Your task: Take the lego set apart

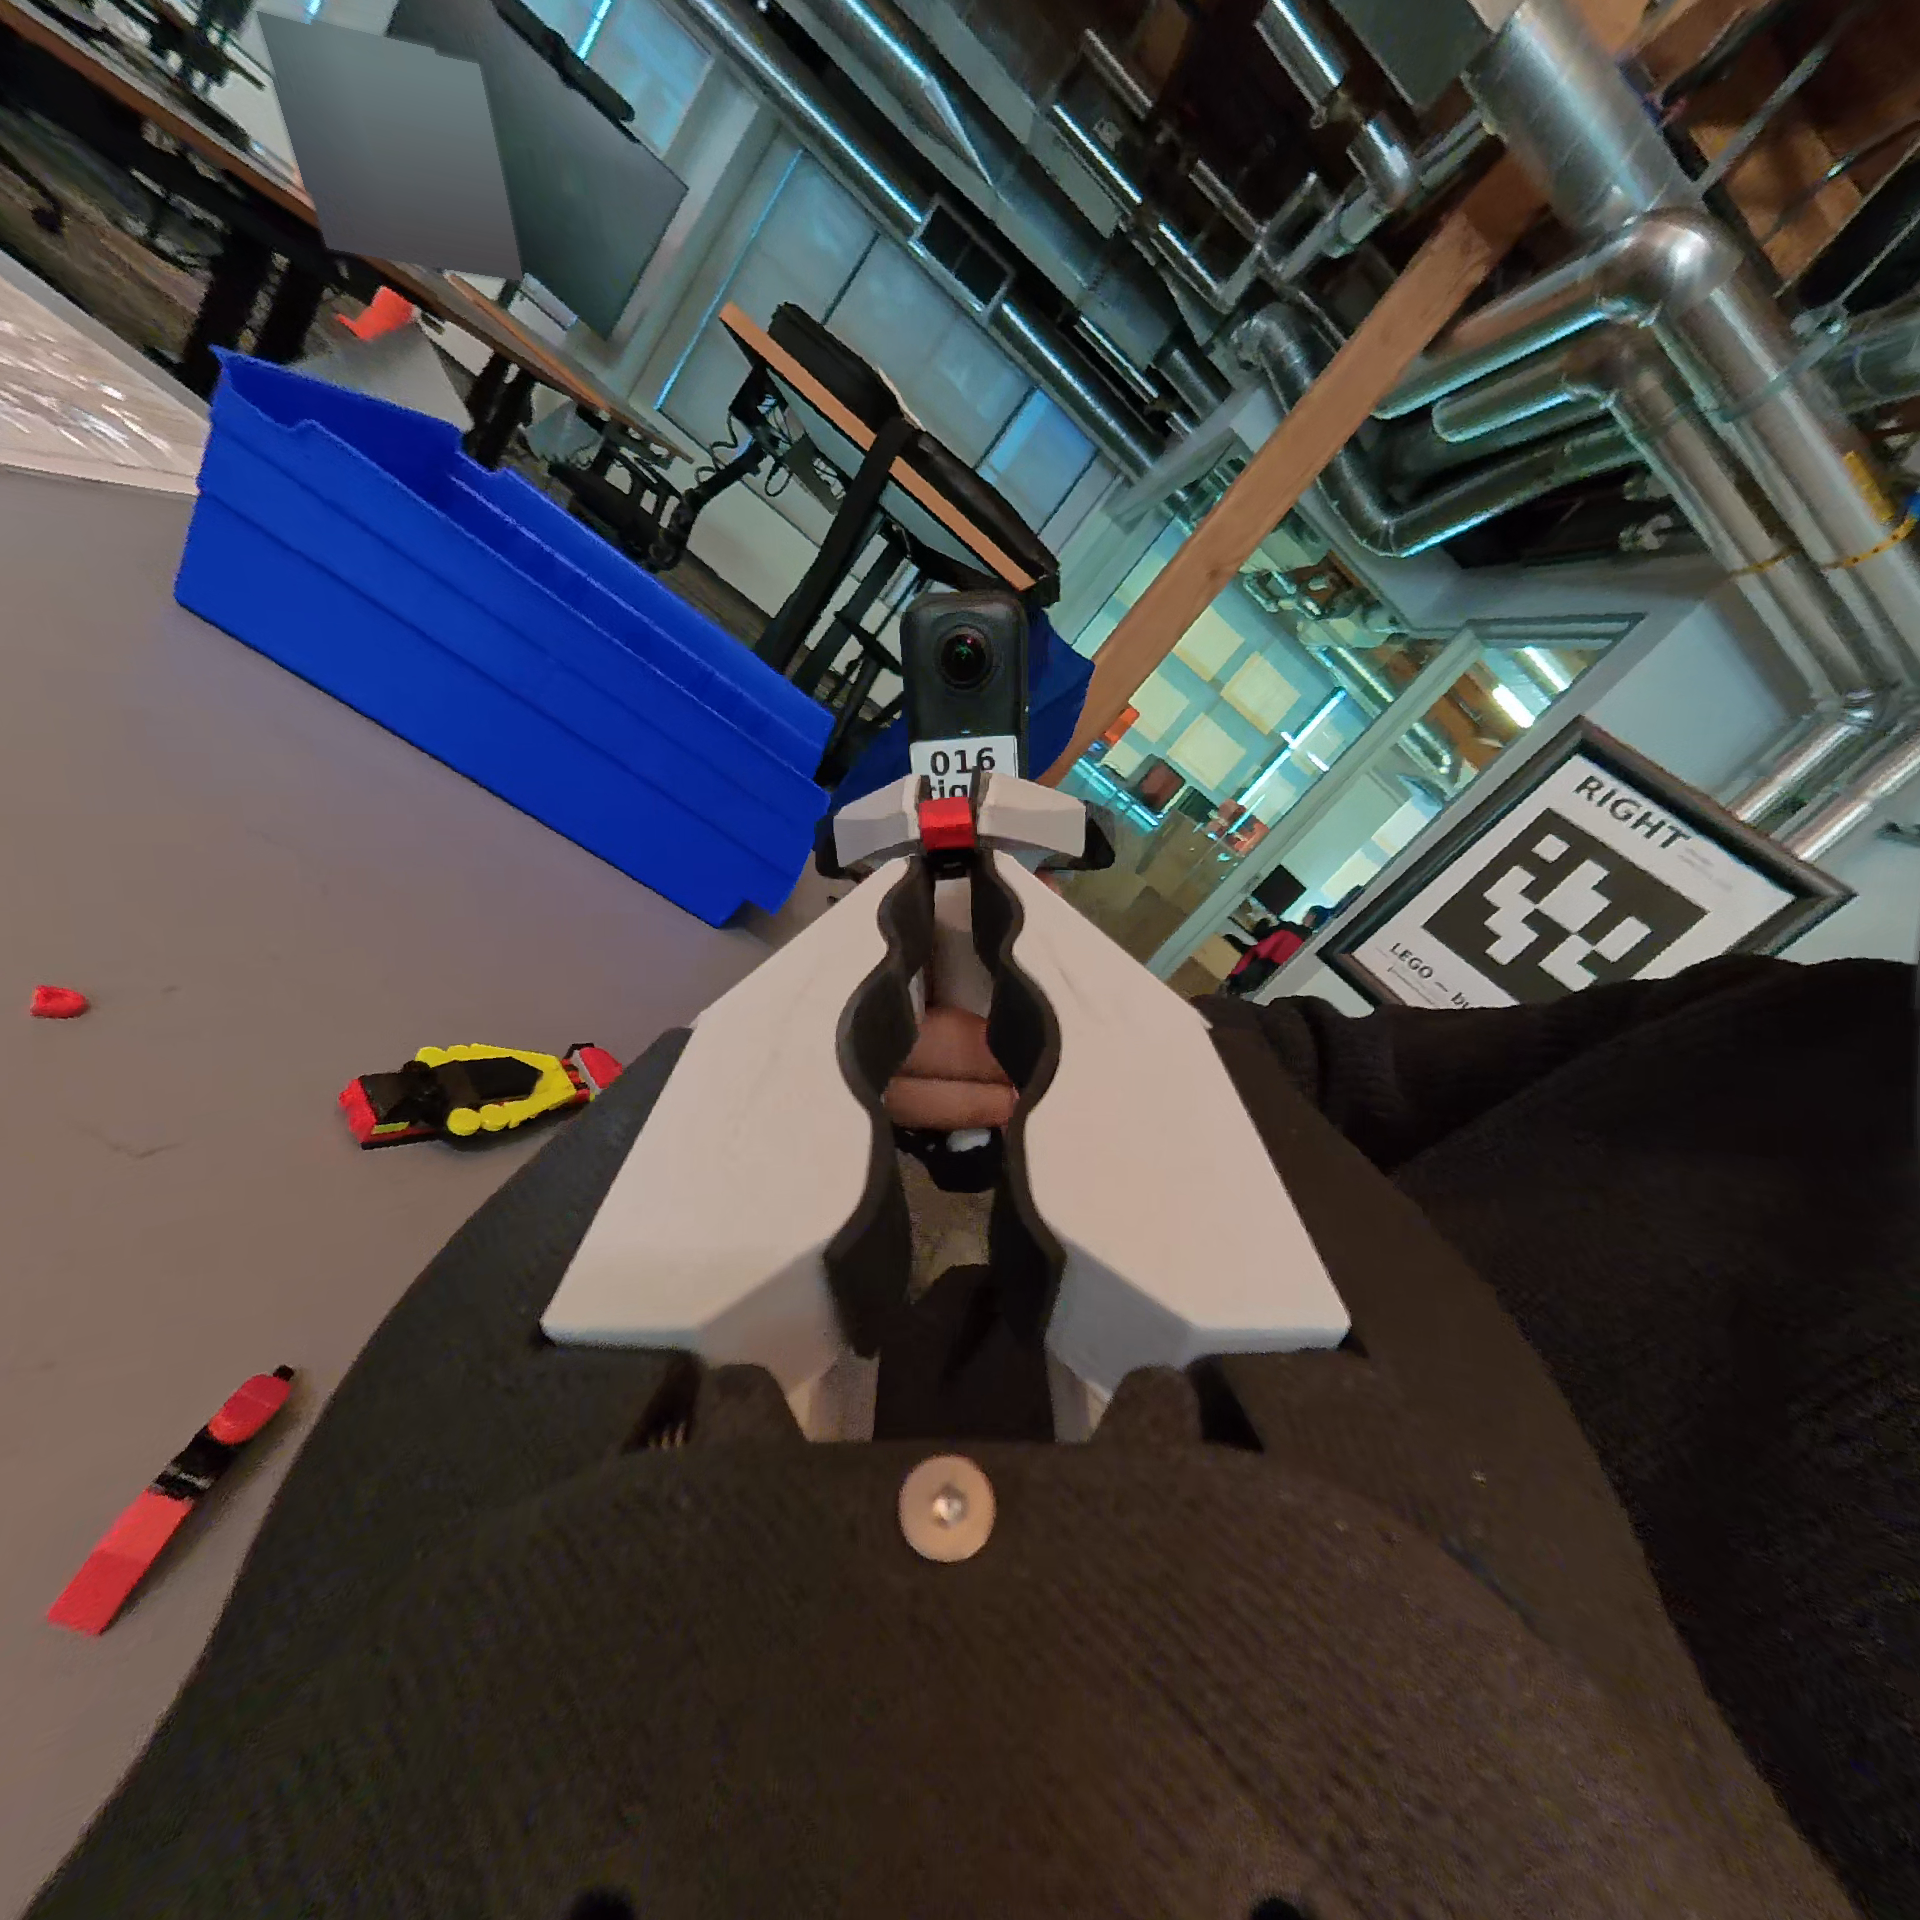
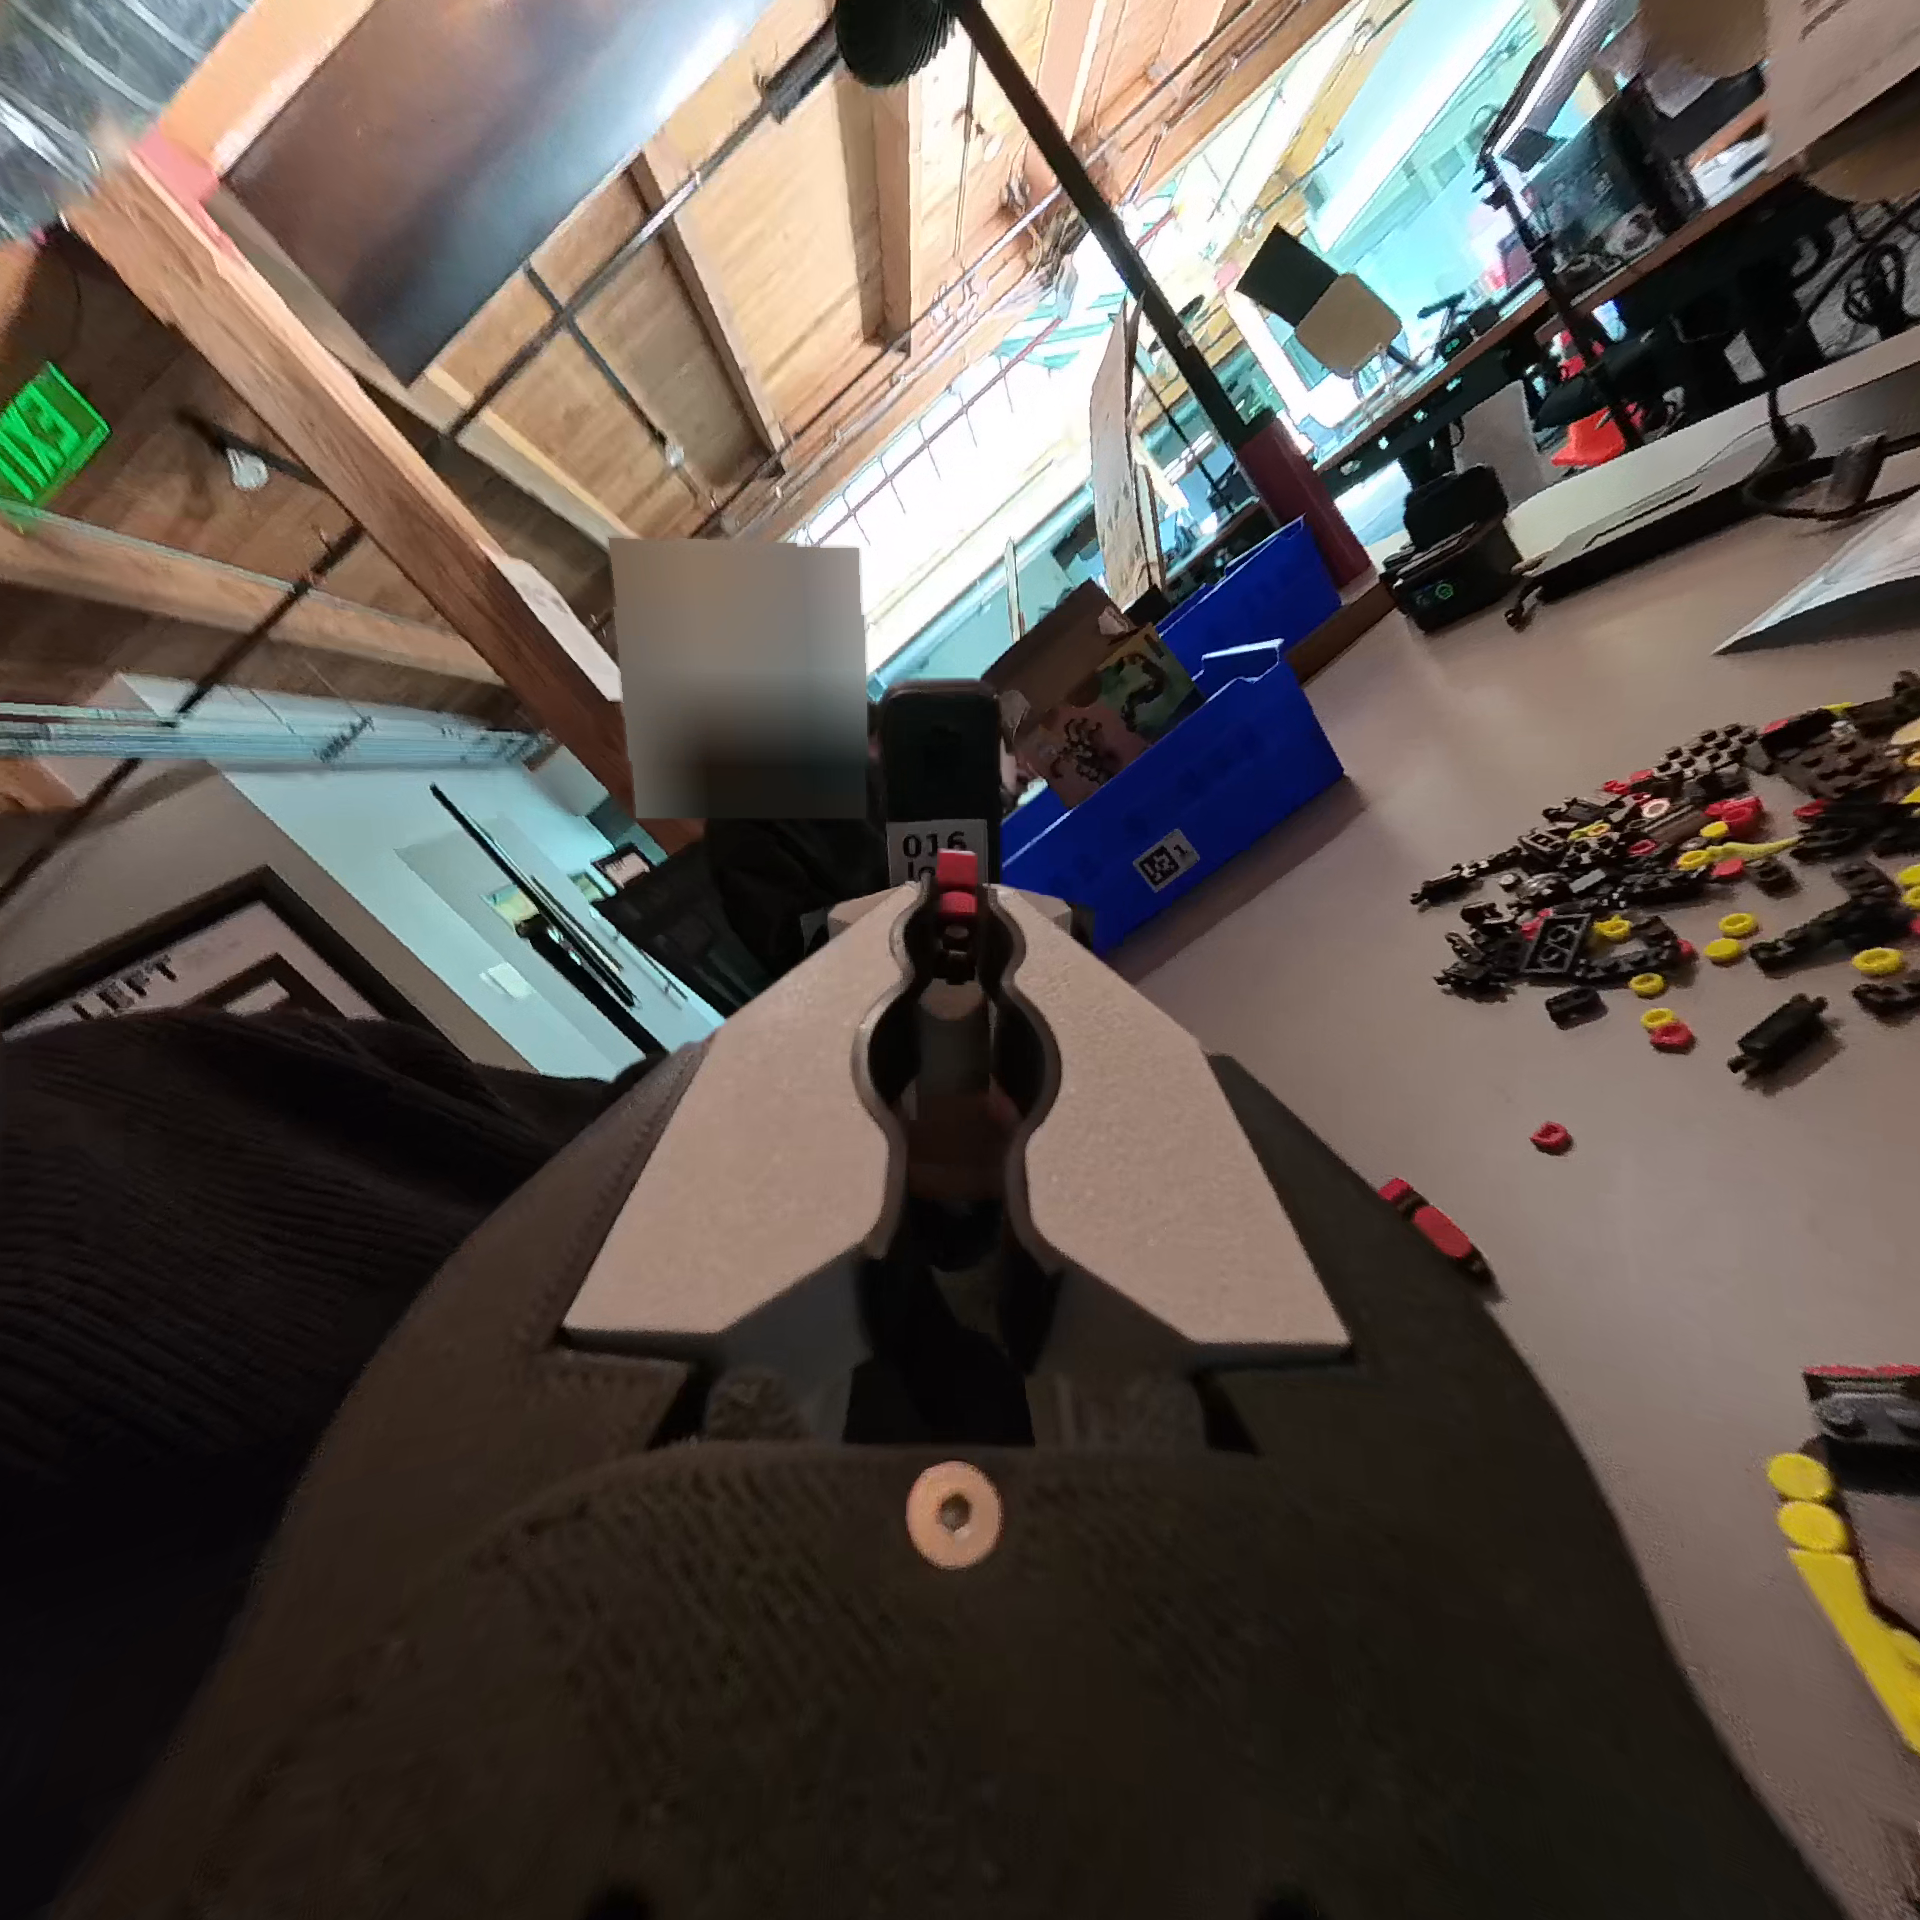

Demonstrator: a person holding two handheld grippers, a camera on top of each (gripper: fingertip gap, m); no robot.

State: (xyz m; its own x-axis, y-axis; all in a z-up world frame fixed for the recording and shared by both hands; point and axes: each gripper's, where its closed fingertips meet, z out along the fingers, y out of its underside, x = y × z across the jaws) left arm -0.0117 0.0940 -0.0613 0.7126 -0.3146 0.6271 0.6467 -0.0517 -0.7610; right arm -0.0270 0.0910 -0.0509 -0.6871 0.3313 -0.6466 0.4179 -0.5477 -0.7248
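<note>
My left gripper [image 1: 948,847] and right gripper [image 2: 958,902] meet tip to tip, raised and facing each other, each with fingers [image 1: 727,1122] pinched nearly closed on one small red piece [image 1: 945,828] between them.

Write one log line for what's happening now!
left gripper: shut on lego piece | right gripper: shut on lego piece | loose bricks: on table

A long blue bin [image 1: 488,665] sits on the grey table [image 1: 208,831], at its far side. Behind it stand desks with dark monitors [image 1: 582,208], and silver ducts [image 1: 1662,312] run under the ceiling. A framed black-and-white marker sign [image 1: 1579,904] leans at the right. In the right wrist view, 2 more blue bins [image 2: 1184,800] hold a printed box [image 2: 1122,675]; a small black device [image 2: 1455,561] rests farther back. A green exit sign [image 2: 47,436] glows among wooden beams [image 2: 343,436].
</note>
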